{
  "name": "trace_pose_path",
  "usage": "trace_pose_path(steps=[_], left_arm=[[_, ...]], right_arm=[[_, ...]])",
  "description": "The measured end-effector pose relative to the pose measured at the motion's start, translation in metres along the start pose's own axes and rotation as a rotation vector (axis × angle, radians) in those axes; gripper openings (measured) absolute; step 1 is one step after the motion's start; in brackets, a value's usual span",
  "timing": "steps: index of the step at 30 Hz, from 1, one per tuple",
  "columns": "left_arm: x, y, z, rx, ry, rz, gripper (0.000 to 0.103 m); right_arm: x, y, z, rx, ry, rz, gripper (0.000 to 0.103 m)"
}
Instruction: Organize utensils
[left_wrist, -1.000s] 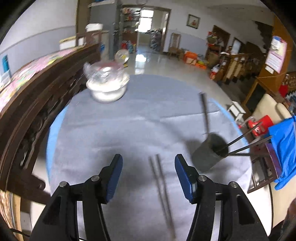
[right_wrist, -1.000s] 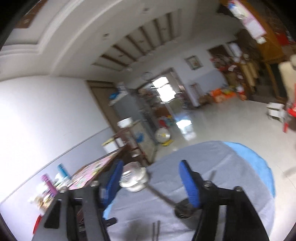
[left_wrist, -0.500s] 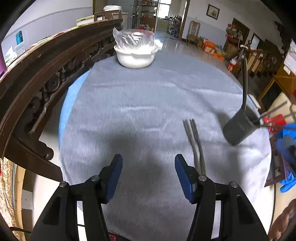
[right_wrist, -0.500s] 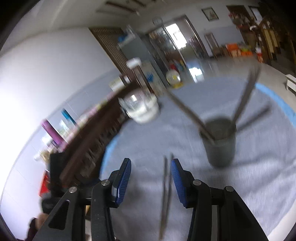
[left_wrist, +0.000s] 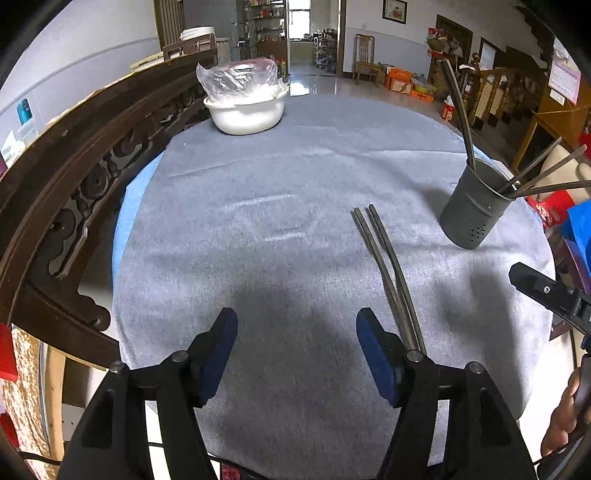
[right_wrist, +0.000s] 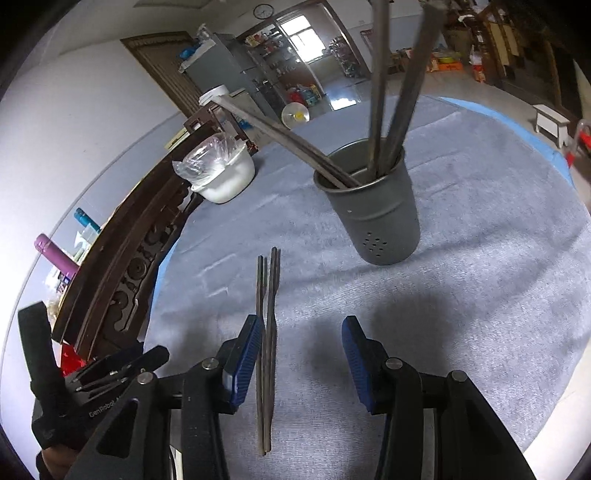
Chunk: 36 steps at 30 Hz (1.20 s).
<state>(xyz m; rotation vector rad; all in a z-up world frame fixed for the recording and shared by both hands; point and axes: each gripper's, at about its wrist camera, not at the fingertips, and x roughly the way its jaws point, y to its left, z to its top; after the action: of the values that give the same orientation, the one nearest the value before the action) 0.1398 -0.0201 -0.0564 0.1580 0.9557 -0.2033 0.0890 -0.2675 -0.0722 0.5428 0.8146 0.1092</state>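
A round table (left_wrist: 295, 258) covered with a grey cloth carries the things. A pair of dark metal chopsticks (left_wrist: 384, 266) lies flat on the cloth, the two sticks side by side and almost touching along their length. Beyond them and to the right stands a dark grey holder cup (left_wrist: 472, 210) with small holes near its base, upright on the cloth, with several more long dark utensils leaning out of it in different directions. At the far edge of the table sits a white bowl (left_wrist: 245, 114) covered with a clear plastic bag, well apart from the chopsticks and the cup. A dark carved wooden rail (left_wrist: 74, 177) runs along the left side of the table. The left tongs (left_wrist: 297, 332) hover low over bare cloth with their blue pads wide apart and nothing between them; their jaws have just been opening, and the chopsticks pass just outside the right pad. The right tongs (right_wrist: 303, 339) are open too, having just been closing, with the near part of the chopsticks lying between the pads, close against the left pad (right_wrist: 245, 354) but not squeezed by both. In the right wrist view the left tongs' body shows at lower left, held by a hand (right_wrist: 55, 454).
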Motion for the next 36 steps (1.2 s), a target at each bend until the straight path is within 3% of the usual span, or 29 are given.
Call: trace_pose_path(steps=[7,14,25,36], left_arm=[[0.009,0.004,0.0,-0.012,0.012,0.0,0.068],[0.014,0.014,0.0,-0.038,0.015,-0.013,0.068],[0.017,0.045,-0.003,-0.12,0.017,-0.038,0.068],[0.015,0.053,-0.003,-0.137,0.014,-0.064,0.068]], right_arm=[[0.012,0.019,0.004,-0.081,0.028,-0.007,0.049],[0.054,0.046,0.024,-0.171,0.083,-0.043,0.039],[0.136,0.058,0.056,-0.166,0.213,-0.089,0.023],[0.174,0.056,0.061,-0.138,0.296,-0.157,0.015]])
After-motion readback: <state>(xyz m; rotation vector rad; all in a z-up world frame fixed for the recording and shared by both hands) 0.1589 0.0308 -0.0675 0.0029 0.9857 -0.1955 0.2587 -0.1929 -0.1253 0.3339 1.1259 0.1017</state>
